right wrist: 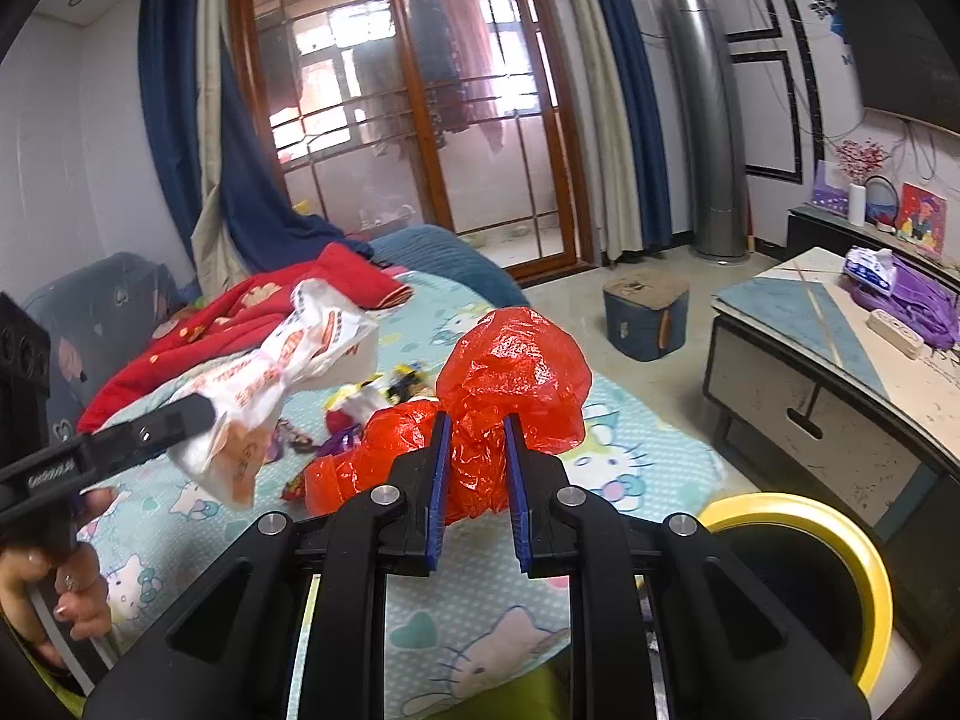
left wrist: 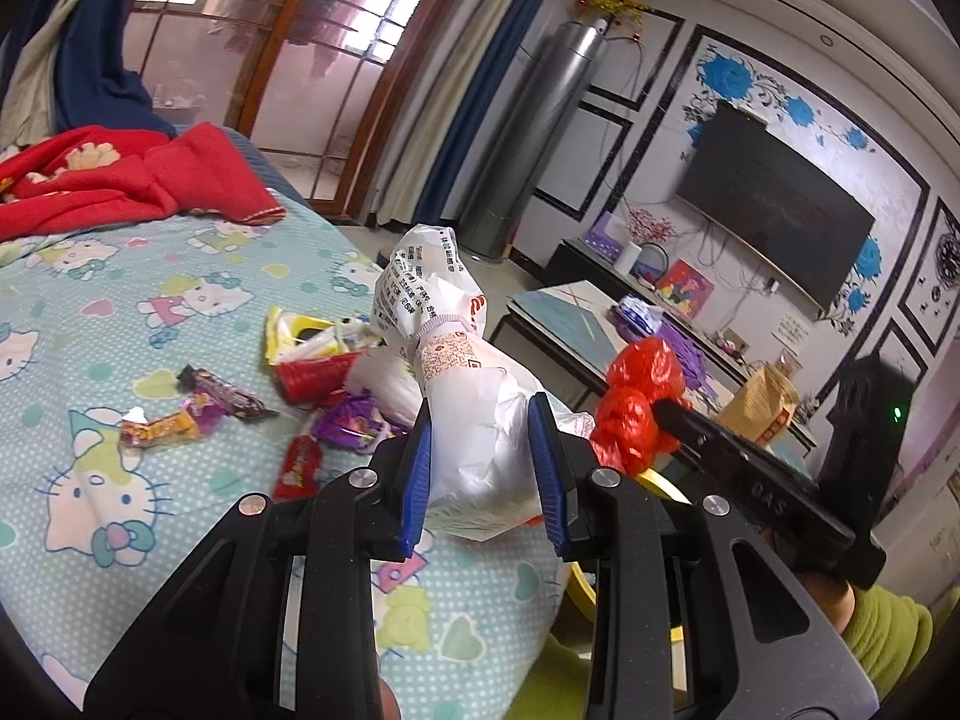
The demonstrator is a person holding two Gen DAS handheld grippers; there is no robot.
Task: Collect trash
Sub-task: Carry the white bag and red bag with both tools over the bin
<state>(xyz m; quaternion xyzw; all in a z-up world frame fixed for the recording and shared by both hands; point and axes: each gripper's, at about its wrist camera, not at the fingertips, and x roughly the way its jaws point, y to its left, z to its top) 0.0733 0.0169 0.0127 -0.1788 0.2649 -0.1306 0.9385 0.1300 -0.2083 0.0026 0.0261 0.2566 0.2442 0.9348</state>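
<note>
The left gripper (left wrist: 483, 456) is clamped on a white printed plastic bag (left wrist: 462, 372), its blue pads (left wrist: 418, 480) pressed into the bag's lower bulge, so that the bag is held clear above the bed (left wrist: 90, 312). The right gripper (right wrist: 477, 480) is closed narrowly on a crumpled red plastic bag (right wrist: 516, 384), which is pinched between its blue pads (right wrist: 438, 492) and is likewise held above the bed, near the bed's right edge. In the left wrist view the red bag is seen just to the right of the white one. Loose snack wrappers (left wrist: 222, 402) are scattered on the cartoon-cat bedsheet (right wrist: 624, 468) behind the two bags, toward the middle of the bed. A red blanket (left wrist: 138, 180) is heaped at the far end of the bed. A yellow-rimmed bin (right wrist: 840, 546) stands just beside the bed's near right corner. Beyond it a low coffee table (right wrist: 798, 360) is placed, bearing a purple bag (right wrist: 918, 306). A wall-mounted television (left wrist: 774, 210) is seen behind.
</note>
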